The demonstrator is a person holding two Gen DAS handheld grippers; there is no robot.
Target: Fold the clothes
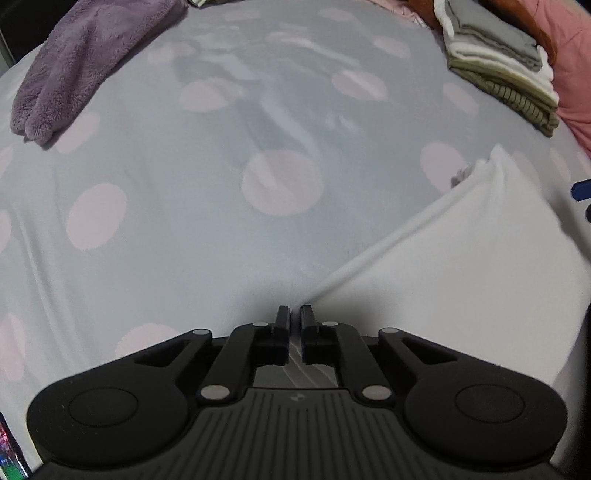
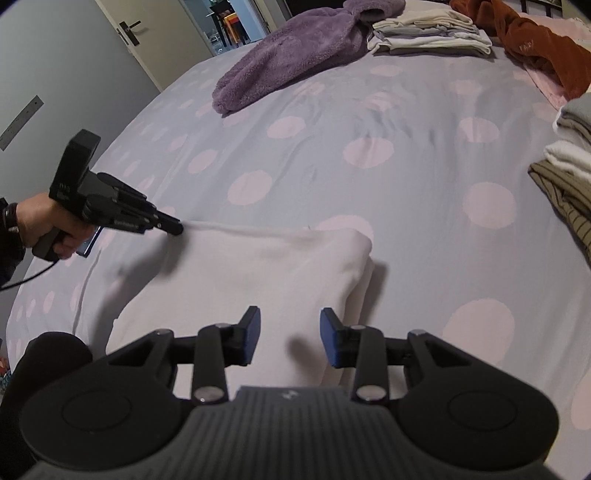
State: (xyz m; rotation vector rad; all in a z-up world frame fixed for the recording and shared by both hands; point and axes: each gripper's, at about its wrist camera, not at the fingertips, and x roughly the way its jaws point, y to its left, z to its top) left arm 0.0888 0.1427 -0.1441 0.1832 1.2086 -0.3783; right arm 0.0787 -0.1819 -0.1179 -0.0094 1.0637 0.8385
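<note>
A white garment [image 2: 258, 266] lies folded on the grey bedspread with pink dots [image 2: 406, 166], its rounded fold on the right. My left gripper [image 2: 175, 228], held by a hand [image 2: 40, 221], is shut on the garment's far left corner and draws that edge taut. In the left wrist view the left gripper [image 1: 294, 314] has its jaws nearly together with white cloth [image 1: 461, 277] pinched between them. My right gripper [image 2: 290, 321] hovers over the near part of the garment, open, with nothing between its blue pads [image 2: 330, 345].
A purple fleece garment [image 2: 295, 51] lies at the far side of the bed. Folded stacks sit at the back [image 2: 428, 33] and at the right edge [image 2: 569, 177]. A rust-brown garment [image 2: 535, 48] lies at the back right. A door [image 2: 129, 33] stands beyond the bed's left.
</note>
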